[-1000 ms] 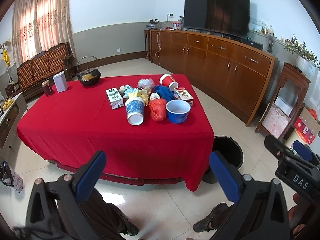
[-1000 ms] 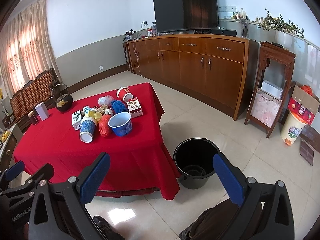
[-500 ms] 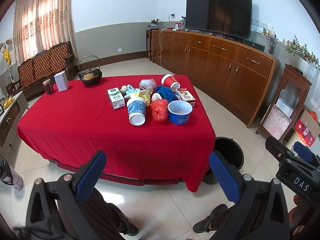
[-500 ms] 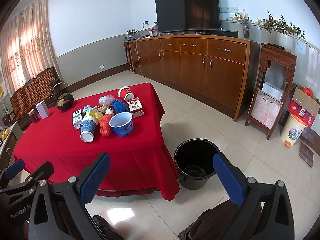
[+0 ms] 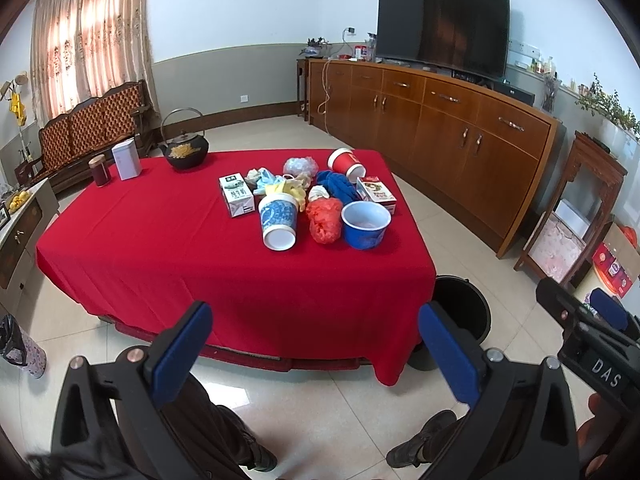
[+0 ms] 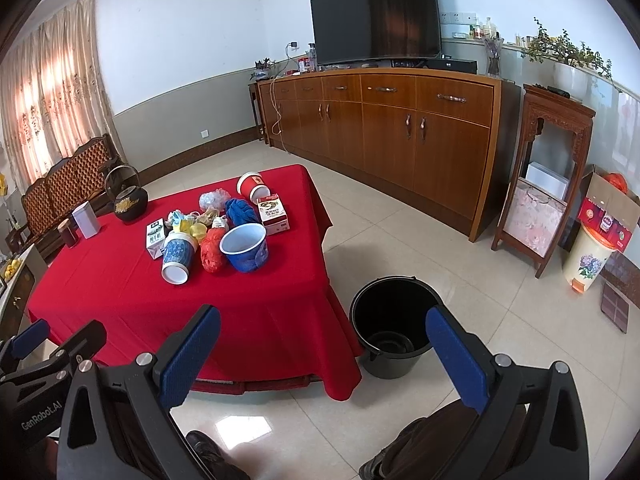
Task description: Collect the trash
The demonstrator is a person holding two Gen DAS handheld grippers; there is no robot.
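A pile of trash lies on the red table [image 5: 160, 248]: a blue bowl [image 5: 365, 224], a blue-patterned cup on its side [image 5: 278, 222], a red plastic bag [image 5: 325, 220], a milk carton [image 5: 236, 194], a red cup [image 5: 346, 164], a snack box [image 5: 376, 194] and blue cloth [image 5: 336, 186]. A black bucket [image 6: 394, 326] stands on the floor by the table's right corner. My left gripper [image 5: 316, 344] and right gripper [image 6: 324, 348] are both open and empty, held well short of the table.
A black teapot [image 5: 185, 151], a white tin [image 5: 126, 159] and a dark jar [image 5: 101, 171] stand at the table's far left. A long wooden sideboard [image 5: 440, 120] with a TV lines the right wall. A wooden stand [image 6: 548, 184] and a floral bin [image 6: 586, 264] are further right.
Both grippers have drifted slightly closer to the table. Nothing on the table has moved.
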